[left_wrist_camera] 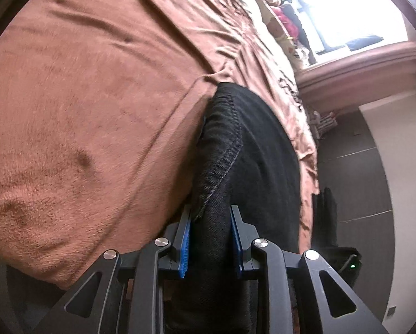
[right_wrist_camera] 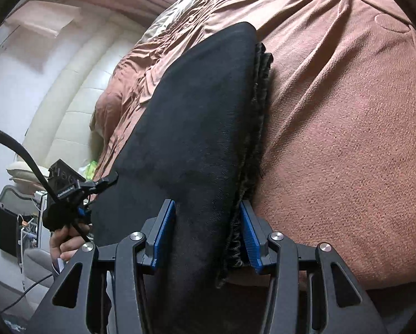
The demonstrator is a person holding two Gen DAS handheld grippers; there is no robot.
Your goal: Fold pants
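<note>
The black pants (left_wrist_camera: 252,144) lie across the brown bedspread (left_wrist_camera: 82,89), doubled over into a thick bundle. My left gripper (left_wrist_camera: 211,217) is shut on one end of them, its blue pads pressing a stitched seam edge. In the right wrist view the same black pants (right_wrist_camera: 196,128) run away from me with their frayed hem layers stacked along the right side. My right gripper (right_wrist_camera: 208,211) is shut on that thick stack. The left gripper (right_wrist_camera: 68,203) and the hand holding it show at the left of this view, gripping the other end.
The bed's edge and dark tiled floor (left_wrist_camera: 355,144) are at the right in the left wrist view, below a bright window (left_wrist_camera: 347,5). A padded cream headboard (right_wrist_camera: 77,89) and cluttered furniture (right_wrist_camera: 16,222) stand at the left of the right wrist view.
</note>
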